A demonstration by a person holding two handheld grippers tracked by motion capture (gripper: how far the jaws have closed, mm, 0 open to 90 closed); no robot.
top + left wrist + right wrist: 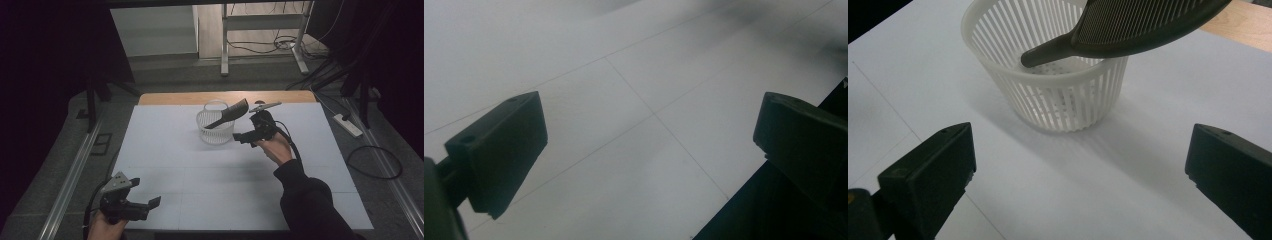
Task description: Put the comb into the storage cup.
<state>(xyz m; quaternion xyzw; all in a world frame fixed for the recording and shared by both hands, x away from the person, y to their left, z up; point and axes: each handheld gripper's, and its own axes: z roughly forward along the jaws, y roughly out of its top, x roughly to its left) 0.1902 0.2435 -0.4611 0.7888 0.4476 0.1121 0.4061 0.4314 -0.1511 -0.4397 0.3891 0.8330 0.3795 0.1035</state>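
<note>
comb [1143, 25] leans handle-down in the white basket [1058, 95], just ahead of the right gripper [1078, 170], jaws released; left gripper [649, 150] jaws released over bare table [624, 60].

1. No readable text, label, brand, number or sign appears in any of the views.
2. The white basket [1058, 85] and the dark comb [1128, 25] resting across its rim carry no visible lettering.
3. The white table cover [240, 170] around the basket shows only thin seam lines.
4. The power strip [348, 125] on the floor, right of the basket, is too small to read.
</note>
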